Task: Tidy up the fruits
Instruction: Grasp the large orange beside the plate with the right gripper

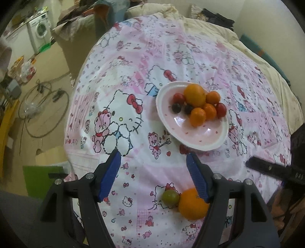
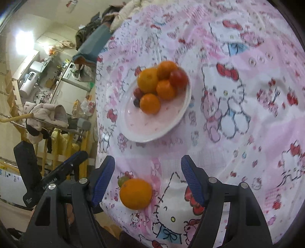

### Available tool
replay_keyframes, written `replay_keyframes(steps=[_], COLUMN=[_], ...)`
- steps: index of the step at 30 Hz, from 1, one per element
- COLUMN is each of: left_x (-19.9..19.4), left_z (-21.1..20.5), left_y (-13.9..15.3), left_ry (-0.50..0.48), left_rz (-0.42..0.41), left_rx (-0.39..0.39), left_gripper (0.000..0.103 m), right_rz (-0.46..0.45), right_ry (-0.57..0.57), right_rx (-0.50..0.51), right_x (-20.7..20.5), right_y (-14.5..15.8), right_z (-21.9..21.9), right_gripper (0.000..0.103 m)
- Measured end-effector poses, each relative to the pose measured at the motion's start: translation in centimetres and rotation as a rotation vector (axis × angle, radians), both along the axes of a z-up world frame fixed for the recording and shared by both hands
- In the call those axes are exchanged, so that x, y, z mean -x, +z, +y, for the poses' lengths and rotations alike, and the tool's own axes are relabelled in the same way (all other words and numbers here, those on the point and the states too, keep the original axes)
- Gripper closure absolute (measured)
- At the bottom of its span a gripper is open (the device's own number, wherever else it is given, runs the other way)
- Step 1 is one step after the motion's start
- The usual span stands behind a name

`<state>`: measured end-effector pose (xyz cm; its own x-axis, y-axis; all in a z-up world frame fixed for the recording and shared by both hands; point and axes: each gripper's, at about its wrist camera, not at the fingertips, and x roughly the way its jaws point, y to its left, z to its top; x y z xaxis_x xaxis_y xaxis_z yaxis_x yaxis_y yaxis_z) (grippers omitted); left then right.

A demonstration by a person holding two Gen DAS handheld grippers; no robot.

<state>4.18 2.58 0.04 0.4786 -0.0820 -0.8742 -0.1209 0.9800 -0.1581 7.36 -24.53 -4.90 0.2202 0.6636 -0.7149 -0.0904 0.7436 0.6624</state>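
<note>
A pink plate (image 1: 202, 131) (image 2: 152, 124) on the cartoon-print sheet holds several oranges, red tomatoes and dark berries. A loose orange (image 1: 192, 205) (image 2: 135, 193) lies on the sheet nearer me, with a small green tomato (image 1: 170, 197) (image 2: 122, 180) touching it. My left gripper (image 1: 153, 158) hangs open above the sheet, and the loose orange shows under its right finger. My right gripper (image 2: 147, 165) is open too, the orange lying below between its fingers, untouched. The right gripper's black finger (image 1: 266, 168) shows at the right edge of the left wrist view.
The sheet (image 1: 133, 76) covers a bed whose left edge drops to a cluttered floor with cables (image 1: 45, 106) and a washing machine (image 1: 39, 30). A yellow rail with clothes (image 2: 47, 122) stands left of the bed. Pillows and bedding lie at the far end (image 1: 152, 9).
</note>
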Motion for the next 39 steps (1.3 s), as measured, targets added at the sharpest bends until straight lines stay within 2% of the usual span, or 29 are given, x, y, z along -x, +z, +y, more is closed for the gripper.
replay_keyframes(steps=[4,10,14,22,25,27,30,33,37,39], left_x=[-0.5,-0.8,-0.7,-0.5,-0.4,-0.3,-0.1,0.4,1.1,1.4], left_z=[0.3,0.7,0.8,1.0,1.2,1.2,0.7,0.3,-1.7,-2.6], left_y=[-0.7,-1.1,-1.1,-1.3,-1.7,-2.1,-3.5,-4.4,-4.8,-5.2], left_ry=[0.025,0.049,0.047,0.04,0.047,0.046,0.028,0.024,-0.047,-0.063], left_rz=[0.024,0.034,0.038,0.044,0.062,0.077,0.145,0.18,0.189,0.206], left_rx=[0.007,0.038,0.05,0.011,0.017,0.015,0.007,0.028,0.016,0.043], left_gripper=[0.035,0.035,0.035,0.035,0.035,0.035,0.035,0.035,0.035,0.035], right_rz=[0.056,0.116,0.091,0.073,0.044,0.051,0.041,0.029,-0.02,-0.029], right_ry=[0.076,0.229,0.31,0.392,0.396,0.389,0.369,0.3,0.181,0.128], right_rx=[0.066,0.035,0.087,0.167,0.199,0.177,0.177,0.15,0.137,0.106], right_x=[0.2,1.3,2.4,3.5,3.6,3.3,3.1,2.5,1.5,1.0], right_y=[-1.7,-3.2,-3.6,-4.7,-4.6,-4.6,-4.1,-3.1,-1.2,-0.5], right_z=[2.1,5.7,8.1,10.8,11.1,10.5,9.9,7.9,5.0,3.7], right_gripper=[0.028,0.028,0.028,0.027,0.038,0.039,0.04,0.04,0.04,0.04])
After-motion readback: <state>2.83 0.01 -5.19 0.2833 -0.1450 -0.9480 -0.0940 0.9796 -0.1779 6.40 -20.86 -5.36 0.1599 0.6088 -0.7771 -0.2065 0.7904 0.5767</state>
